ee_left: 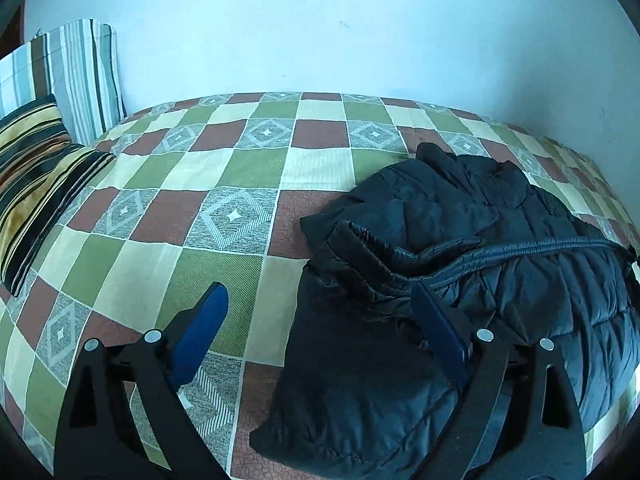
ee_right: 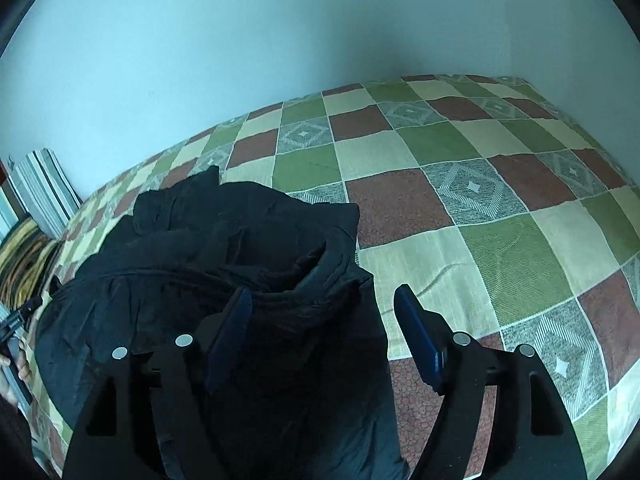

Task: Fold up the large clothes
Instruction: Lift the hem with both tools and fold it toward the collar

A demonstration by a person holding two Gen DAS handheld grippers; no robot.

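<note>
left gripper (ee_left: 320, 300): blue pads spread apart, nothing clamped | black quilted puffer jacket (ee_left: 480, 248): bunched, near right on green-brown-cream checked bedspread (ee_left: 200, 184) | striped pillows (ee_left: 60, 92): far left, against wall

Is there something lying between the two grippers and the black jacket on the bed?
Nothing visible. The black jacket lies directly under the open left gripper and open right gripper; only the checkered bedcover surrounds it.
</note>
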